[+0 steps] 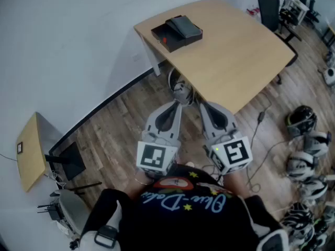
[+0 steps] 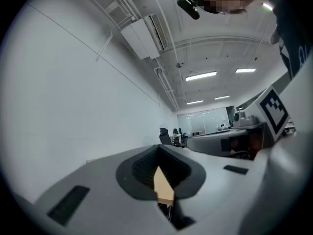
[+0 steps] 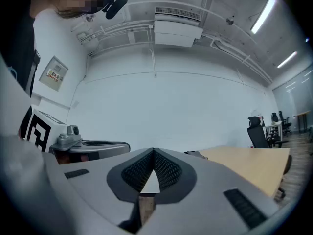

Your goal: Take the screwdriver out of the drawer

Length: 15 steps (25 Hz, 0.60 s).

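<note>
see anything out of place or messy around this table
Nothing spilled or damaged. The black box sits near a far corner of the table. Only loose ends: a cable trailing over the floor beside the table and helmets heaped at the right.

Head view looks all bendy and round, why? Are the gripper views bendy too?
Head view: a wide lens bows the table edges and the wall. Left gripper view: same round bulge, dark corners, and the ceiling lights glare white. Right gripper view: round too, with dark corners.
</note>
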### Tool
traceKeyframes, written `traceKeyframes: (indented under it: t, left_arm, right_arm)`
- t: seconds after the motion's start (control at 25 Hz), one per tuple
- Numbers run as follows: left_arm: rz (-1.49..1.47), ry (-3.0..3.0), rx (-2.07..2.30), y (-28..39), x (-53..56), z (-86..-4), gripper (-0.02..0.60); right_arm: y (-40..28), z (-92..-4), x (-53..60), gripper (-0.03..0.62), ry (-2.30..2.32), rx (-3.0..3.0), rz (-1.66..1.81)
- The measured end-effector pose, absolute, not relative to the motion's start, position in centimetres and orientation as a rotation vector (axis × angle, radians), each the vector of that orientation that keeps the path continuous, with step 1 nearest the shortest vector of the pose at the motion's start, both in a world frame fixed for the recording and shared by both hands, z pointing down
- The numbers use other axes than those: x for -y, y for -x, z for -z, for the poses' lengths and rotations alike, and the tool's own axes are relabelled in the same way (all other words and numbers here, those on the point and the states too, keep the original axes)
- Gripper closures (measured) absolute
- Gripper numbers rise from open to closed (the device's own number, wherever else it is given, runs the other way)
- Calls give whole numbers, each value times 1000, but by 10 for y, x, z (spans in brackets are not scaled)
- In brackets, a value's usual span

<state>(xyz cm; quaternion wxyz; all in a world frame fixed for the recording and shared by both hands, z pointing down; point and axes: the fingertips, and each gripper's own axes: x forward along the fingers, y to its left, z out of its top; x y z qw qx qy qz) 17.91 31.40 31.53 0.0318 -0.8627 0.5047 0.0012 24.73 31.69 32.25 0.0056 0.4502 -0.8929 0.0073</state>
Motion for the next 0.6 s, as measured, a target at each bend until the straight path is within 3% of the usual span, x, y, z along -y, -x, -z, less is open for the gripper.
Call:
traceKeyframes:
  t: [0.6]
  left_arm:
    - [18, 2653, -1478, -182, -306, -307, 581]
  right_arm:
    - [-246, -317, -310, 594, -1442, 2809, -33]
